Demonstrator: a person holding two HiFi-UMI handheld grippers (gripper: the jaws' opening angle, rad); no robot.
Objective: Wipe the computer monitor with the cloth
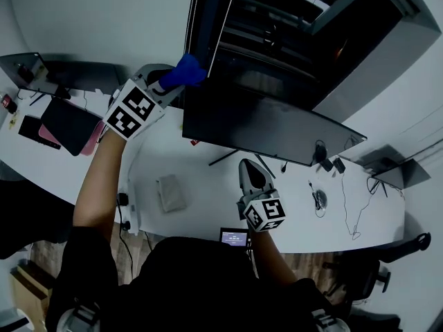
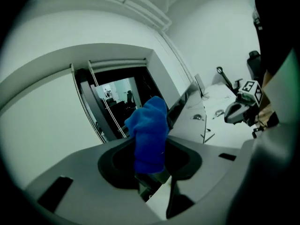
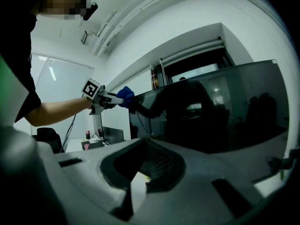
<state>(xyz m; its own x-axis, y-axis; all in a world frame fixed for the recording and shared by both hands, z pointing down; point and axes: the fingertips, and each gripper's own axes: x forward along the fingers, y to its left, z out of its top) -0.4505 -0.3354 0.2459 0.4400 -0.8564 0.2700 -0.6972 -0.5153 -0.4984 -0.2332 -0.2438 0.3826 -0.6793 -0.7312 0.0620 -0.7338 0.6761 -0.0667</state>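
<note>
Monitor (image 1: pixel 270 126) stands on the white desk (image 1: pixel 208 185), beyond both grippers. Nearest, the right gripper (image 1: pixel 250 163) hangs over the desk just below the screen's bottom edge, jaws pressed together on nothing. Further out, the left gripper (image 1: pixel 166 83) pinches the blue cloth (image 1: pixel 187 71) (bunched, poking past the jaws) at the screen's top left corner. Behind is a dark window (image 1: pixel 291 47).

You wear a black short-sleeved top (image 1: pixel 187 282), and your grey left tongs (image 1: pixel 168 83) and right tongs (image 1: pixel 250 166) each carry a white cube of black square markers.
</note>
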